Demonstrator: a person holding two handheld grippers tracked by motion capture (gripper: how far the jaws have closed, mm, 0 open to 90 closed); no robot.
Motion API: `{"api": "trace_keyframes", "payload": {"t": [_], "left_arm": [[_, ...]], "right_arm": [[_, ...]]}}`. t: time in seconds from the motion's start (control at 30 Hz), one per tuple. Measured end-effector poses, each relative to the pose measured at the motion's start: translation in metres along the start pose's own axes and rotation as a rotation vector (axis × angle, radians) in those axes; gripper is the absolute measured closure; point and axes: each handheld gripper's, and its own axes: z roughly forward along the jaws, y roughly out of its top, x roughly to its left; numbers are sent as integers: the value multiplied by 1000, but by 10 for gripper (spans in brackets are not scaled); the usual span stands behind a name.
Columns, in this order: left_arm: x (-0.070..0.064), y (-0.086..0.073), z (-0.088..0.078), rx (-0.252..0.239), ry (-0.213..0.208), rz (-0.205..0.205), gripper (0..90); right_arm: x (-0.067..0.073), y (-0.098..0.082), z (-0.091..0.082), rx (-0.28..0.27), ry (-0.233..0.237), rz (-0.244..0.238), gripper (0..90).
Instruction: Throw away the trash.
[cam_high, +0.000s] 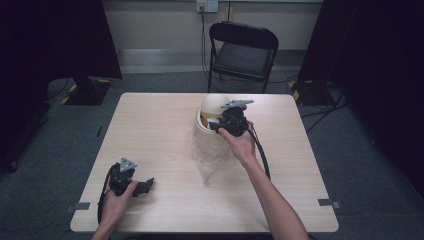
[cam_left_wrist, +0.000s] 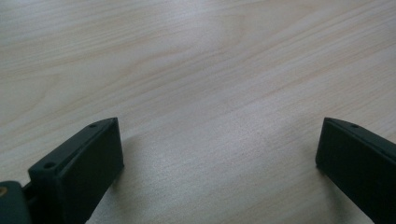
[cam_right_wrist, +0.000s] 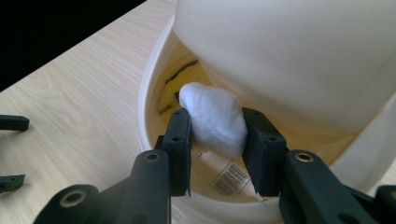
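A cream bin (cam_high: 209, 114) with a tilted swing lid (cam_right_wrist: 289, 56) stands at the table's far middle. My right gripper (cam_high: 216, 125) reaches in over its rim (cam_right_wrist: 149, 93), shut on a white fluffy wad (cam_right_wrist: 212, 109) that both pads press from the sides. The wad hangs just inside the opening, under the lid. A barcode label (cam_right_wrist: 231, 177) lies below it in the bin. At the front left, my left gripper (cam_high: 147, 185) rests low on the wood; its jaws stand wide apart with bare table between them (cam_left_wrist: 219, 149).
Crumpled clear plastic (cam_high: 210, 160) spreads from under the bin toward the front. The light wooden table (cam_high: 150, 130) is bare on its left half. A black folding chair (cam_high: 243, 52) stands behind the far edge.
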Motion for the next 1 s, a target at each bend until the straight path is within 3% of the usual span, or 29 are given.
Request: {"api": "trace_keyframes", "payload": {"t": [0.13, 0.73, 0.83, 1.0], "left_arm": [[0, 0, 0, 0, 0, 0, 2], [0, 0, 0, 0, 0, 0, 2], [0, 0, 0, 0, 0, 0, 2], [0, 0, 0, 0, 0, 0, 2]], "right_arm": [[1, 2, 1, 21, -12, -10, 616], [1, 2, -1, -2, 17, 31, 507], [1, 2, 0, -5, 15, 31, 512], [2, 2, -3, -9, 22, 23, 615]]}}
